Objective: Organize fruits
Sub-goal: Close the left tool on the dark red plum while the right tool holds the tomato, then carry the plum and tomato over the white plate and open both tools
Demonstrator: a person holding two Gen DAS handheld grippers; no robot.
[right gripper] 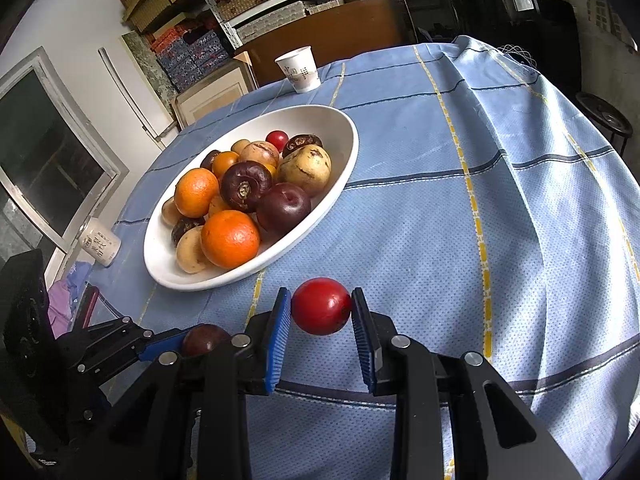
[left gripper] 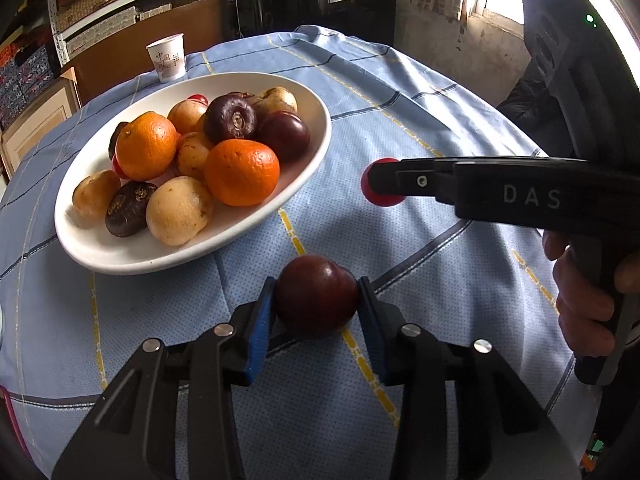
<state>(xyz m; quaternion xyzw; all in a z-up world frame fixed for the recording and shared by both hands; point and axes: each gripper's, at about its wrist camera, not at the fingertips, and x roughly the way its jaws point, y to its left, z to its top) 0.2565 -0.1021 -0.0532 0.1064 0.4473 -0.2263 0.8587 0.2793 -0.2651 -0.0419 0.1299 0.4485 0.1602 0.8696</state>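
Both grippers carry a fruit at once; the left gripper has its blue pads pressed against either side of a dark plum, held low over the blue checked tablecloth, while the right gripper is clamped on a small red fruit just off to the side. The white oval bowl sits near both of them and is nearly full already — oranges, pale brown fruits, dark purple ones and another little red one heaped together; from where I stand no other loose fruit shows on the cloth, so I'd judge the job close to finished, with these two pieces the last to go in. A paper cup stands beyond the bowl; a second cup lies tipped on its side at the table's edge — neither seems part of the sorting.
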